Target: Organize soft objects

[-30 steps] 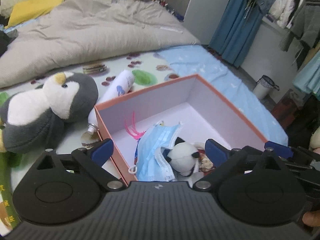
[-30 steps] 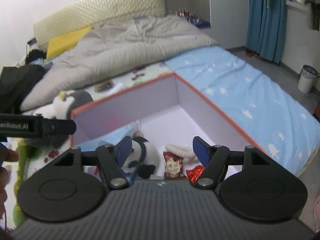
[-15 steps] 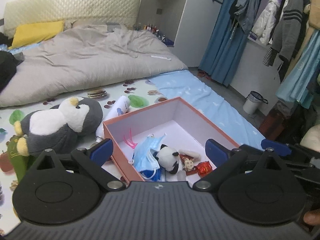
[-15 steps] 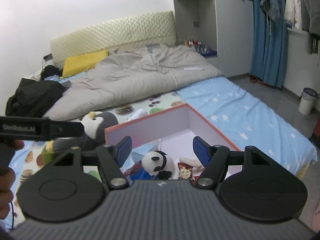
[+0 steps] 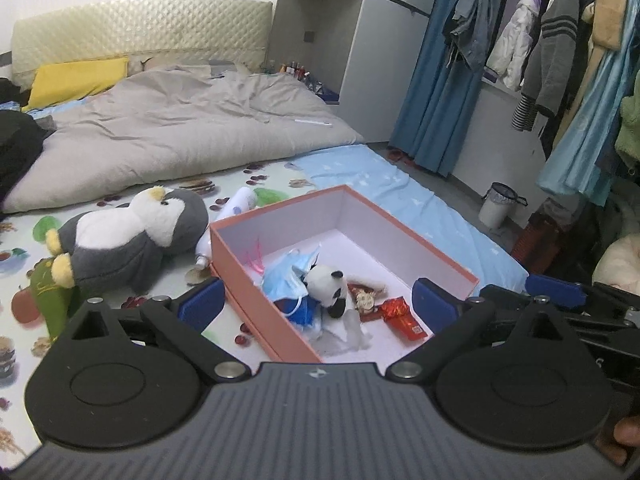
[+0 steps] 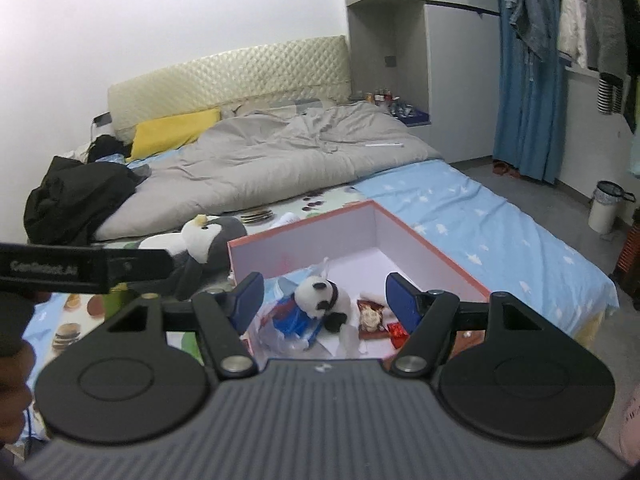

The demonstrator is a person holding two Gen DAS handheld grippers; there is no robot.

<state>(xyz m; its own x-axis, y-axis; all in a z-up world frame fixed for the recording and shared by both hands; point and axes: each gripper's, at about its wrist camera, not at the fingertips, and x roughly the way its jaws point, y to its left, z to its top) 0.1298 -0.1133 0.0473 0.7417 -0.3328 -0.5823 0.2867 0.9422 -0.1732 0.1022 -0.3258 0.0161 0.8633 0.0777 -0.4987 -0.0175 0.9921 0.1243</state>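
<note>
Left wrist: panda plush (image 5: 326,285) lies beyond empty left claw (image 5: 318,305).

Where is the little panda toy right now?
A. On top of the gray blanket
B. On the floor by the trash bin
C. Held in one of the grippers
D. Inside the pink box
D: the panda toy lies inside the pink box, next to the blue face mask, and both grippers are open and hold nothing.
</note>
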